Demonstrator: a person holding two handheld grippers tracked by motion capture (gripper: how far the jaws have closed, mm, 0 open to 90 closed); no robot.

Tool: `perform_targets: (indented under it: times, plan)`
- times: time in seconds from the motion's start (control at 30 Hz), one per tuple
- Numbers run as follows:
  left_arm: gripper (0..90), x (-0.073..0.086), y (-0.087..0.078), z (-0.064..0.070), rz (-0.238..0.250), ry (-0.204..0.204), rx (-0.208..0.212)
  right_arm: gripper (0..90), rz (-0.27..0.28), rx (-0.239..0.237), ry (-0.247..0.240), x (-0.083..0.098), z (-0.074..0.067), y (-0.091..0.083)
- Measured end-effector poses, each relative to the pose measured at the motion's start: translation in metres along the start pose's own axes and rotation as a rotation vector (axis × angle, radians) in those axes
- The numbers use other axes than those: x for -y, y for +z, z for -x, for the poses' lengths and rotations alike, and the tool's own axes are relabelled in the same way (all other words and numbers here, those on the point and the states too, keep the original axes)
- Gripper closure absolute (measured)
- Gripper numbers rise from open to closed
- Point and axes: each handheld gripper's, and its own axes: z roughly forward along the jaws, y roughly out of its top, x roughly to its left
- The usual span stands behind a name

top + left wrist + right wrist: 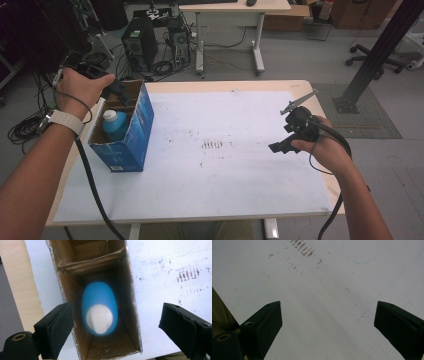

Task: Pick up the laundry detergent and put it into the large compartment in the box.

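An open-topped blue cardboard box stands at the table's left side. Inside it stands a blue bottle with a white cap. My left gripper hovers over the box's far end, pointing down into it. In the left gripper view the left gripper is open, its jaws spread wider than the box, with the bottle between and below them. My right gripper is held above the table's right side. In the right gripper view the right gripper is open over the bare white sheet.
A white sheet covers the wooden table, with dark smudges near the middle. A cardboard divider splits the box's inside. Beyond the table are a computer tower, a second table and a black post.
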Motion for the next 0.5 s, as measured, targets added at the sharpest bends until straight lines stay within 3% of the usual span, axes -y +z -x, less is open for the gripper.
perform_targets:
  times: [0.5]
  plan:
    - [12.1,-0.006,-0.016,0.013,0.018,0.051,0.023,8.1,0.000,0.002,0.001,0.000,0.000,-0.002]
